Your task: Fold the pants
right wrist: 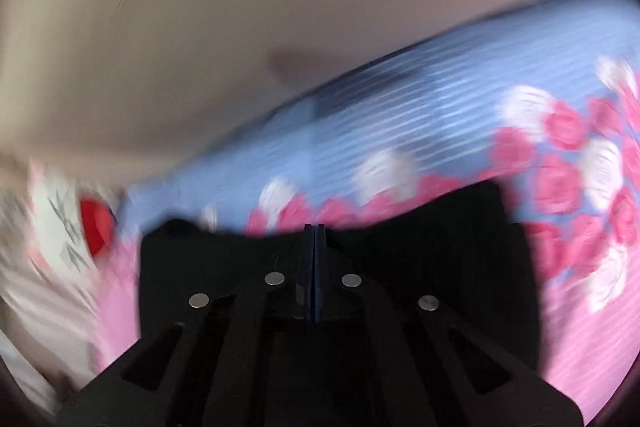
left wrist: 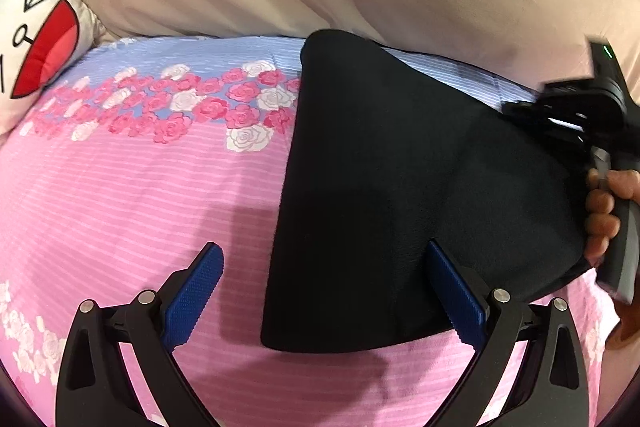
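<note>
I note one bed (left wrist: 132, 195), dressed in a striped sheet, pink near me and pale blue farther off, with a band of pink and white printed roses between. Lying directly on it: black pants (left wrist: 384, 187), folded into a compact dark slab; a white pillow (left wrist: 36, 39) with red print at the far left edge.

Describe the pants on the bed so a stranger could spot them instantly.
Start at the bed's pink striped sheet with its band of roses. To the right of the roses lies a flat, folded black garment, the pants. It is the only plain dark thing among pastel prints.
</note>
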A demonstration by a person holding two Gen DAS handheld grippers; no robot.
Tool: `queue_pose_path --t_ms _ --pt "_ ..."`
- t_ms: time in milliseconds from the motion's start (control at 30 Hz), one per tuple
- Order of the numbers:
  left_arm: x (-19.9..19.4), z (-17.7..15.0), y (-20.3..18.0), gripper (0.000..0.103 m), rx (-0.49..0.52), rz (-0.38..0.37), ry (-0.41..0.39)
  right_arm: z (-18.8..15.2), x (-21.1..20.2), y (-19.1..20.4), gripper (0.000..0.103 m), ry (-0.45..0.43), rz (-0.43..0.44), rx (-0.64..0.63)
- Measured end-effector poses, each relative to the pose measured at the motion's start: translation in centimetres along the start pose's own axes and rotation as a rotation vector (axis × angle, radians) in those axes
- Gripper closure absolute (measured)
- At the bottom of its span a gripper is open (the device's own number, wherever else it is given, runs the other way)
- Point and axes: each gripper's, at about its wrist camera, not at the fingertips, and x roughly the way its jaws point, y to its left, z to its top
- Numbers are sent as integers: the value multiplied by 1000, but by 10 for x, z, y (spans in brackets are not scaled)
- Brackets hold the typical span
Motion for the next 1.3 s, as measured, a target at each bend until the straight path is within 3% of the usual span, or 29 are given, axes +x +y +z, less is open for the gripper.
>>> queue_pose_path --t_ms 67,167,200,233,300,367,400,600,767,867,933,1067,1133,1300 --pt "1 0 2 5 -15 -13 1 -4 -41 -12 97 -92 -6 32" --pt "2 0 4 5 -31 -28 7 -35 -73 4 95 -85 63 -118" --pt "2 0 4 5 -36 -32 8 -48 -75 11 93 -65 36 -182" --pt "2 0 5 5 -41 -36 12 -63 -73 13 93 -48 -57 -261" --pt "-1 0 4 5 -43 -39 13 -75 -73 -9 97 -82 -156 -255" --pt "-9 0 1 9 -44 -30 14 -81 -94 -26 101 -122 -126 -131" --pt "-15 -1 -1 9 -40 -25 10 -89 -111 -23 91 -158 -161 -129" --pt "-54 -13 -36 9 83 53 -37 -141 -177 11 91 -262 -230 -304" --pt "-77 -27 -62 9 142 54 -51 -175 -194 23 89 -288 -269 -357" --pt "-86 -35 -71 9 162 54 -46 -190 -196 24 75 -284 -267 -377" --pt "-91 -41 -75 9 165 51 -44 -198 -198 28 54 -289 -265 -392" --pt "-96 -48 -76 7 163 63 -43 -215 -198 36 35 -290 -275 -432" --pt "-103 -52 -76 7 166 62 -55 -223 -199 38 12 -302 -280 -442" --pt "-120 -58 -77 5 162 82 -90 -235 -209 45 5 -323 -287 -449"
